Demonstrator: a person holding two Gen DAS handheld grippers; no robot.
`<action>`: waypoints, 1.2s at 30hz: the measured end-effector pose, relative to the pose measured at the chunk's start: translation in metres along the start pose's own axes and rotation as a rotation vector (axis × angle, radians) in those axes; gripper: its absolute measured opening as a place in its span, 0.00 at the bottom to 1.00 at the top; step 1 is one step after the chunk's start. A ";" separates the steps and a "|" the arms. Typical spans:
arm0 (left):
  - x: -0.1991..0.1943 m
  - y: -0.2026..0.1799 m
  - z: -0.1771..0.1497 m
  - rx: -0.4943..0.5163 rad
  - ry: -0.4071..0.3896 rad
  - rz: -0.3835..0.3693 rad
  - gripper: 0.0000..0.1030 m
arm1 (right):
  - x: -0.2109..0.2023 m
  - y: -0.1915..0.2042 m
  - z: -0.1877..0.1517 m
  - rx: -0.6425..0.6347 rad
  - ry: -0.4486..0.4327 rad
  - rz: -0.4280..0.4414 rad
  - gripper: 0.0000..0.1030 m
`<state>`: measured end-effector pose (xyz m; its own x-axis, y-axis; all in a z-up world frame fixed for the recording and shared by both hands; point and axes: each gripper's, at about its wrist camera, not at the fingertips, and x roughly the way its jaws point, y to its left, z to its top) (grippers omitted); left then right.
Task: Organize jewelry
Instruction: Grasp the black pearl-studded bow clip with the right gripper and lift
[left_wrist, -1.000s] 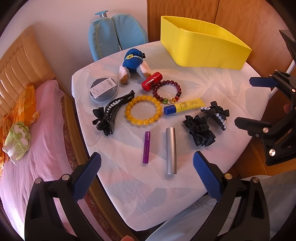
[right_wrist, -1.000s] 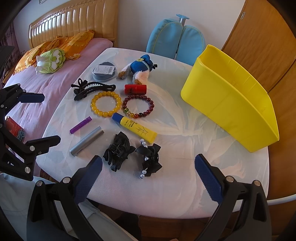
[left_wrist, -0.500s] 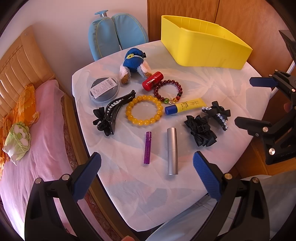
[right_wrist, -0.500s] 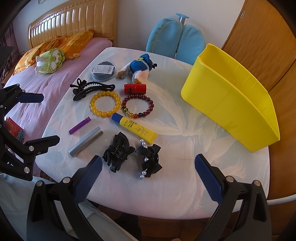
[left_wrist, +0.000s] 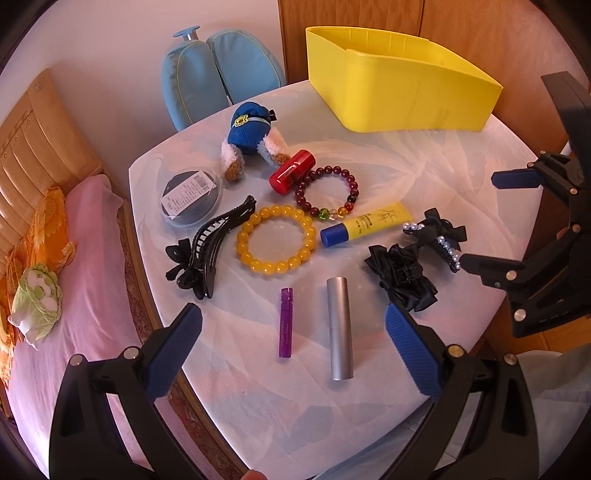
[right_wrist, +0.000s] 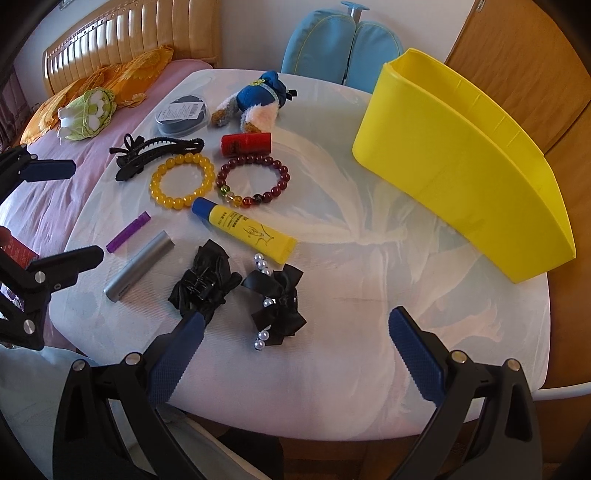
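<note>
Lying on table (right_wrist: 369, 325): two bracelets (left_wrist: 276, 239), three hair clips (right_wrist: 275, 301).

— How are your hands set?
— My left gripper (left_wrist: 293, 336) hangs with its blue-padded fingers (left_wrist: 173, 350) spread wide, gripping nothing.
— And the other?
— My right gripper (right_wrist: 295, 354) is just as wide apart, empty too, held off to the right of the left one.

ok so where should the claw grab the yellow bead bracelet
Grip the yellow bead bracelet across its bead ring on the near arc, one finger inside the open loop and one outside, coming straight down. It lies flat on the table, so there is no edge to slide under. The far arc is crowded, probably touching the dark red bracelet, and the black hair clip lies close on its left.
</note>
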<state>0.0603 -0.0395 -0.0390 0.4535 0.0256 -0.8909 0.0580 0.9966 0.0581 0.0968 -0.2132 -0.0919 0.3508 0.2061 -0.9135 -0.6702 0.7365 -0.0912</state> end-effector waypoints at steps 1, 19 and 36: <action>0.002 -0.001 0.001 0.004 -0.006 -0.004 0.94 | 0.004 -0.001 0.000 -0.005 0.005 0.001 0.98; 0.016 -0.009 0.001 0.038 -0.002 0.004 0.94 | 0.044 0.004 0.000 -0.074 0.050 -0.039 0.60; 0.007 -0.004 -0.001 0.029 -0.020 -0.023 0.94 | 0.003 -0.010 -0.002 0.022 -0.004 0.090 0.28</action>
<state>0.0620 -0.0429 -0.0459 0.4691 0.0004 -0.8832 0.0946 0.9942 0.0507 0.1030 -0.2210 -0.0948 0.2928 0.2745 -0.9159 -0.6848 0.7287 -0.0006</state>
